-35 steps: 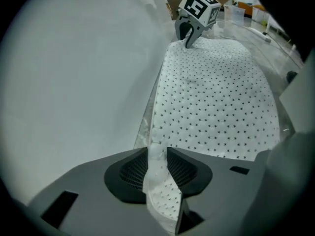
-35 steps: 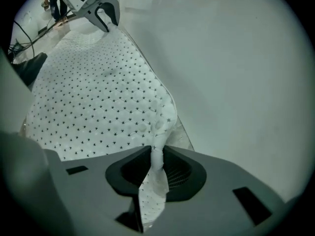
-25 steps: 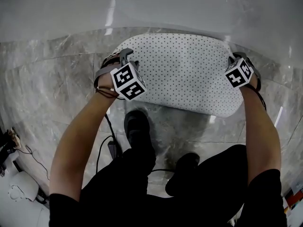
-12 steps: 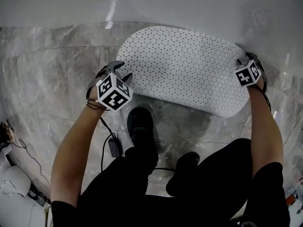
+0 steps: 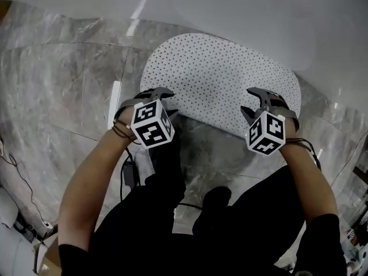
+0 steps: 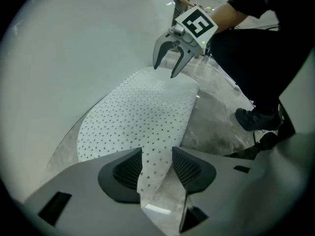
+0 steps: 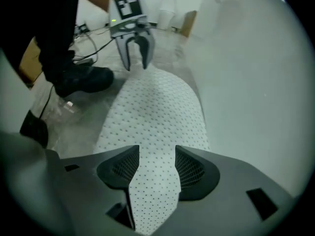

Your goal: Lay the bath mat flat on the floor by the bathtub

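While the mat [image 5: 221, 79] lies flat on the floor [image 5: 69, 85] beside the tub [image 5: 259, 16], my left gripper [image 5: 171, 102] and right gripper [image 5: 247, 100] hang over its near edge, jaws apart and empty, the right's having just been opening. It looks light and floppy, best pinched at an edge.

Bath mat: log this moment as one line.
mat: flat on floor by tub | left gripper: open, holds nothing | right gripper: jaws just opened wider, nothing between them

Bath mat [image 5: 224, 76]: white, regular dark dots. Floor [image 5: 57, 85]: grey marble, pale veining. Bathtub [image 5: 259, 10]: plain white. Left gripper [image 5: 167, 102] and right gripper [image 5: 247, 101]: grey, cubes black-and-white square-patterned.
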